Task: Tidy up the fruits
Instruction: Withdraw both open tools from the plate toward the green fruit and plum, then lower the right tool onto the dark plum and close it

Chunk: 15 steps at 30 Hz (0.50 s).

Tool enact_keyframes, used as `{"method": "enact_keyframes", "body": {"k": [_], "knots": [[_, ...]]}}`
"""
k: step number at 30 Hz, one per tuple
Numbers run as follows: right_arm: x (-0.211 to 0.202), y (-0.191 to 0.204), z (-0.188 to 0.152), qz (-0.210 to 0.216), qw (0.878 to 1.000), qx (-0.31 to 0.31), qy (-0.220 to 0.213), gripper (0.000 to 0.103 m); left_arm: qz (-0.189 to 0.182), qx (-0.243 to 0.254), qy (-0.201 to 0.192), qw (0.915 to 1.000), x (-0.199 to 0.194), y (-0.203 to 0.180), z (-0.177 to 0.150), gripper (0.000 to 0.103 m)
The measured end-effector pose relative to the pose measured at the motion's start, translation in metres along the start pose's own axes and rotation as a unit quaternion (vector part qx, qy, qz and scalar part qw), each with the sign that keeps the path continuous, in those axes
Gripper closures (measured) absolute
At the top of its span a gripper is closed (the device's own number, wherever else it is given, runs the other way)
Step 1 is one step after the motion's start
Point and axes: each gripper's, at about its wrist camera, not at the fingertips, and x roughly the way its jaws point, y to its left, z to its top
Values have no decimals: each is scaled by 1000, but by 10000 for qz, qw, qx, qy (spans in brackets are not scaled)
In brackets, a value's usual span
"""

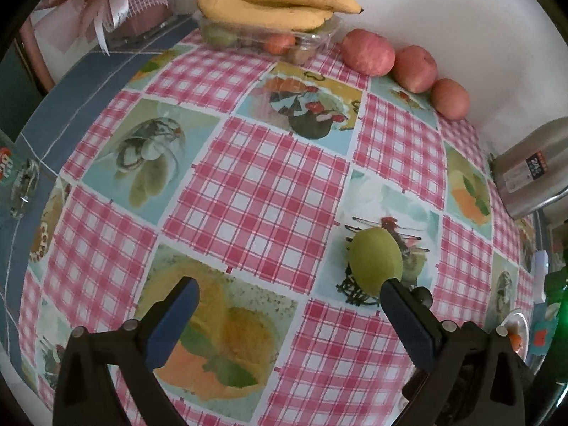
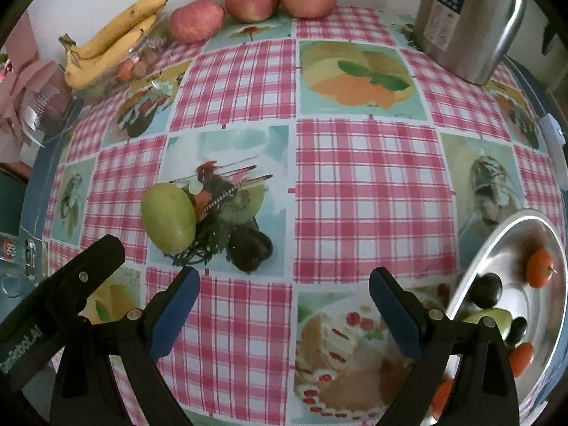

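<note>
My left hand-held gripper (image 1: 289, 293) hangs over the tabletop (image 1: 255, 191) with its blue-padded fingers spread wide apart and nothing between them. The green fruit (image 1: 375, 261) lies just beyond the right fingertip, at about two o'clock from the gap, outside the jaws. My right hand-held gripper (image 2: 284, 284) is likewise parted and empty; in its view that green fruit (image 2: 169, 217) sits at ten o'clock, beside a dark fruit (image 2: 249, 250) resting on a printed picture square.

The tabletop wears a cloth of pink-and-white check panels alternating with printed fruit and dessert pictures, bordered by a blue strip at nine o'clock. A pale wall rises behind the far edge. Against it at twelve o'clock stands a clear plastic box (image 1: 266, 37) holding small fruit, with a bunch of bananas (image 1: 273, 3) on top. Three red apples (image 1: 369, 52) line up along the wall toward two o'clock. A steel kettle (image 1: 532, 170) stands at three o'clock. In the right view a metal bowl (image 2: 472, 266) at four o'clock holds orange, dark and green fruit. Pink wrapped flowers (image 1: 103, 3) fill the eleven o'clock corner.
</note>
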Motion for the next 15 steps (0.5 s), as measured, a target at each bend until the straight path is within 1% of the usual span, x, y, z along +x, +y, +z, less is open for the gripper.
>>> {"method": "enact_keyframes", "body": {"k": [2,6,15], "knots": [[6,1,1,-104,9999,-49,25,7,40,24,44,10000,4,1,2,0],[15,1,4,-156,9998,-60,90,7,126,-51,51,9999,8,5,7,0],[29,11,9,-380,9991,-164,66,7,135,-123,67,9998,15,9,12,0]]}}
